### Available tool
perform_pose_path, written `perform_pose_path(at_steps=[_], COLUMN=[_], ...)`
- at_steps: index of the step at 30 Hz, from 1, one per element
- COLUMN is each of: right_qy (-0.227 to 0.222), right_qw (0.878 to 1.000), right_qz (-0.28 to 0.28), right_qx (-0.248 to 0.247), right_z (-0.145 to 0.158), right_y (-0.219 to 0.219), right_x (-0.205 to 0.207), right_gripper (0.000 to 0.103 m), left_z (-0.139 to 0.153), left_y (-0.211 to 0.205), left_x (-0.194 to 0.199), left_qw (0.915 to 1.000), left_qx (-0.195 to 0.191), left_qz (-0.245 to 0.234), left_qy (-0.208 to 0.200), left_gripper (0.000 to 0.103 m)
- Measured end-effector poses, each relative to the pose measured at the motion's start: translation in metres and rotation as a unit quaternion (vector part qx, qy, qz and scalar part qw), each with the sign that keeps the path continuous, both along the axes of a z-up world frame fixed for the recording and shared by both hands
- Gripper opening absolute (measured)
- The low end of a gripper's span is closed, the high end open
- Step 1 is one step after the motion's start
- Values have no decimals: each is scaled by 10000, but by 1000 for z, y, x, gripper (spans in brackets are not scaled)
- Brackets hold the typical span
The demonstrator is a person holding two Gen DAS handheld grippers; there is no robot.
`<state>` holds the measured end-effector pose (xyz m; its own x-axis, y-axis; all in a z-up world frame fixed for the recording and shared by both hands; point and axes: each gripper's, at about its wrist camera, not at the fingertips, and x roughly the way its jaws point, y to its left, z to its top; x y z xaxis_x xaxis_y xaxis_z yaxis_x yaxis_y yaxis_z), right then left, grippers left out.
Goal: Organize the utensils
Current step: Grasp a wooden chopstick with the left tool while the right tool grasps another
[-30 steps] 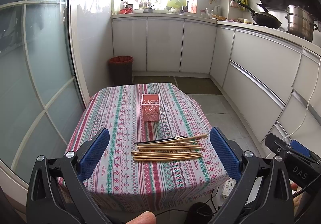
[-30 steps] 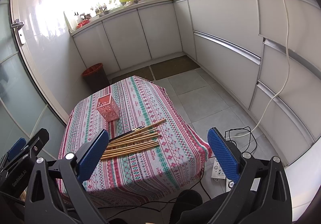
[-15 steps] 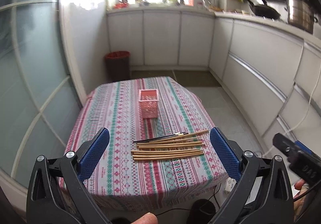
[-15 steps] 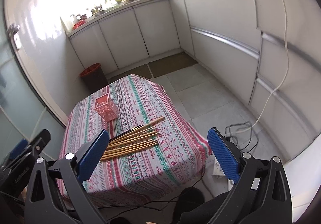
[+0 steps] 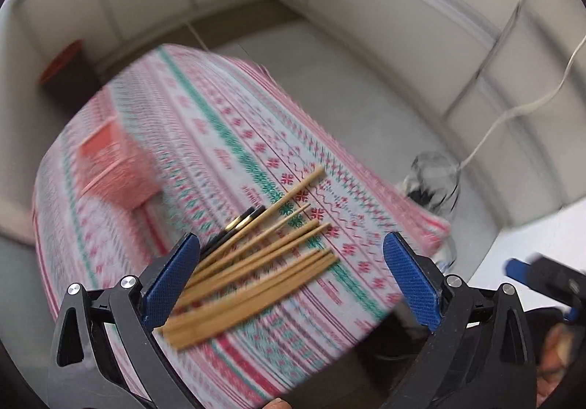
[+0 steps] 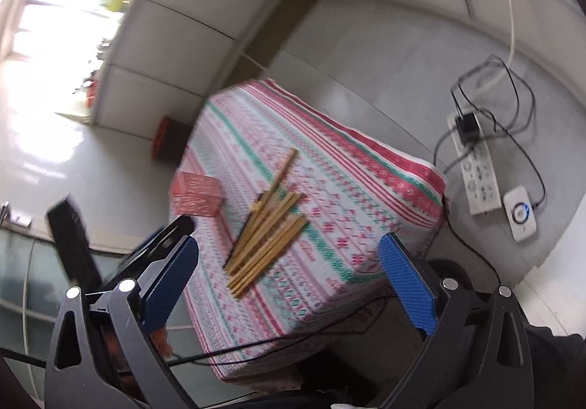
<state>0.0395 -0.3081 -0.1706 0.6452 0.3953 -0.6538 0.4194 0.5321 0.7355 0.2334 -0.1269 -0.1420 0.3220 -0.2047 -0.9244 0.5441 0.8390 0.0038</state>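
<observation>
Several wooden chopsticks [image 5: 256, 262] and a black pair [image 5: 238, 225] lie in a loose bundle on the patterned tablecloth [image 5: 227, 137]; the bundle also shows in the right wrist view [image 6: 267, 225]. A pink mesh holder [image 5: 113, 167] stands beyond them, left of the bundle, and shows in the right wrist view too [image 6: 196, 194]. My left gripper [image 5: 291, 277] is open and empty, hovering just above the near ends of the chopsticks. My right gripper [image 6: 287, 284] is open and empty, higher and further back from the table.
A red bin [image 6: 164, 137] stands on the floor past the table. A power strip [image 6: 476, 167] with cables and a white device [image 6: 520, 214] lie on the floor to the right. White cabinets [image 5: 384, 6] line the walls.
Both grippers have tilted down and swung towards the table. The left one has come much closer to the chopsticks. Both views are blurred by motion. Both stay open.
</observation>
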Motion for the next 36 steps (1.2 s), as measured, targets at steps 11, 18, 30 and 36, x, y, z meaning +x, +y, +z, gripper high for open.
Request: perform_pose_path(at_steps=[11,18,30,36], right_qy=[758,918,1529,1930], right_qw=[9959,9942,9851,9769], right_qz=[5,55,59,-129], right_qx=[490,550,785,903], right_z=[-48,-59,-89,-107], right_y=[-10,-3,60,96], right_x=[28,36,86,106], right_gripper=[96,96,55,32], left_z=[-108,-119,43,126], left_y=[-55,-56,67,145], left_x=[74,79,3,-51], left_qw=[9831,9836,9925,9775], left_qx=[837,797,-698,-1454], left_qz=[-961,-1157,-887,-436], left_qy=[1313,1134,-471,-1468], left_gripper=[48,12,6,6])
